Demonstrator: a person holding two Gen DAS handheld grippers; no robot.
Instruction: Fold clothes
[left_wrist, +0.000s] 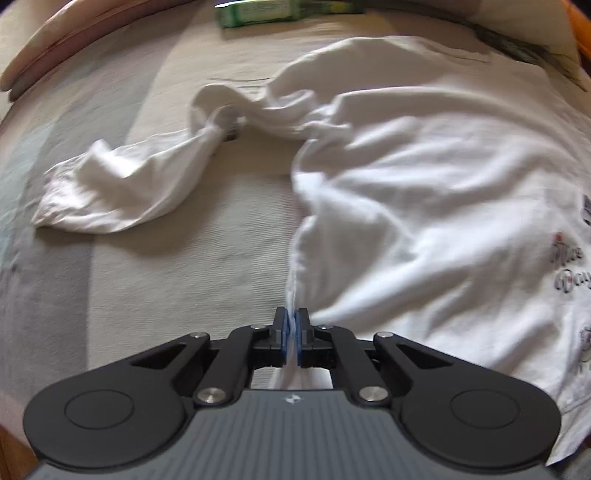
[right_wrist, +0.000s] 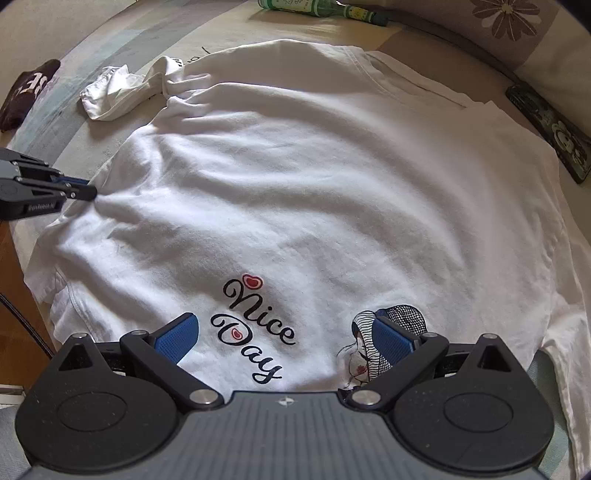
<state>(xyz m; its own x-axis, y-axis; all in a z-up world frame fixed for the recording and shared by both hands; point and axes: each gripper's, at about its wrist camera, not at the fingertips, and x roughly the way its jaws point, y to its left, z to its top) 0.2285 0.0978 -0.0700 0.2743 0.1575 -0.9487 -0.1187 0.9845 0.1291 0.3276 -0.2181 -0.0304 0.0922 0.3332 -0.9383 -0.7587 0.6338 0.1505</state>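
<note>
Left gripper (left_wrist: 292, 325) is clamped on the side edge of the shirt (right_wrist: 314, 177). Right gripper (right_wrist: 286, 338) hangs over the print with jaws spread, gripping nothing. Shirt lies spread on the bed (left_wrist: 147, 288), print up, long axis running away from my right gripper toward the collar. Bunched sleeve (left_wrist: 122, 184) lies beyond my left gripper, the nearer one.

The white cotton T-shirt (right_wrist: 314, 192) lies spread before me on the pale woven bedcover (left_wrist: 166, 295). Its crumpled sleeve (right_wrist: 110, 90) trails toward ten o'clock; the green glass bottle (right_wrist: 317, 6) lies beyond at twelve.
</note>
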